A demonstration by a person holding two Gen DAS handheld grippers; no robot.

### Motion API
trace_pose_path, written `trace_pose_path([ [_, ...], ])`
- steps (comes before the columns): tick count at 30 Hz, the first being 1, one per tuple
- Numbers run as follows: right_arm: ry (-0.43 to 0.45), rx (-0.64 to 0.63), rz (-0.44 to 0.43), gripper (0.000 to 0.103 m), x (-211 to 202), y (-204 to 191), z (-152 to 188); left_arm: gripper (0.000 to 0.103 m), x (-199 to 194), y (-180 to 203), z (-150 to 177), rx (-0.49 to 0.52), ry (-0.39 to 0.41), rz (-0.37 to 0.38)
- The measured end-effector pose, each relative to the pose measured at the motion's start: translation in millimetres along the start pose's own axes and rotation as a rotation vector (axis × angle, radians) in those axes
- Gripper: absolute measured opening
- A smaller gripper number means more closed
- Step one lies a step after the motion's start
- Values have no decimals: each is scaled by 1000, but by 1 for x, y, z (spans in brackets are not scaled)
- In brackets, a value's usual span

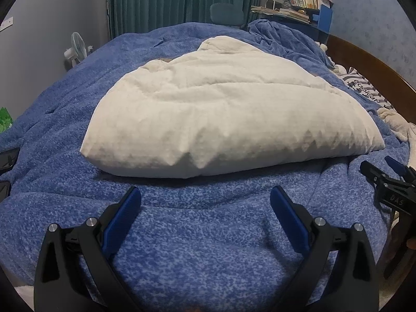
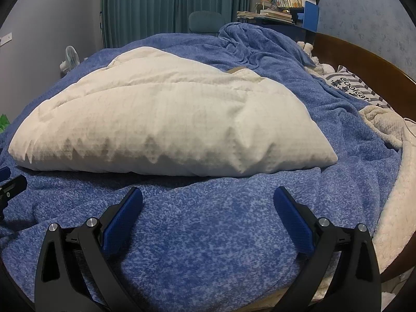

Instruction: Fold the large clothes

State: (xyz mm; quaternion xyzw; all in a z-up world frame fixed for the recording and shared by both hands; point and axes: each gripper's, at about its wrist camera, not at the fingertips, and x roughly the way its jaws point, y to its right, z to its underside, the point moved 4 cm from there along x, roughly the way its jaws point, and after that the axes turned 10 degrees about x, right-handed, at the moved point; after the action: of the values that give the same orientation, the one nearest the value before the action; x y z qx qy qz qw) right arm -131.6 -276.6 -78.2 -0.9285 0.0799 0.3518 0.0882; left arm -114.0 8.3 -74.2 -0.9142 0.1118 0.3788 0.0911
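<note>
A large white quilted garment [image 1: 221, 114] lies folded in a thick bundle on the blue blanket [image 1: 197, 234] of the bed; it also shows in the right wrist view [image 2: 166, 124]. My left gripper [image 1: 205, 195] is open and empty, a short way in front of the bundle's near edge. My right gripper [image 2: 208, 195] is open and empty, in front of the bundle's right part. The right gripper also shows at the right edge of the left wrist view [image 1: 390, 179]. The tip of the left gripper shows at the left edge of the right wrist view [image 2: 10, 182].
A cream fleece blanket [image 2: 390, 182] and a striped pillow [image 2: 356, 91] lie at the bed's right side by the wooden headboard [image 2: 369, 59]. A crumpled blue blanket heap [image 2: 260, 44], a shelf of books [image 2: 291, 2], a chair [image 2: 205, 22], a fan [image 2: 70, 57] and green curtains [image 2: 171, 2] stand behind.
</note>
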Motion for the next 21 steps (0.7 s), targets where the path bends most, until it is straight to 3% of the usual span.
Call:
trace_pose_path([
  [21, -7, -9, 1, 98, 0, 13, 3, 95, 3, 1, 1, 12, -11, -4],
])
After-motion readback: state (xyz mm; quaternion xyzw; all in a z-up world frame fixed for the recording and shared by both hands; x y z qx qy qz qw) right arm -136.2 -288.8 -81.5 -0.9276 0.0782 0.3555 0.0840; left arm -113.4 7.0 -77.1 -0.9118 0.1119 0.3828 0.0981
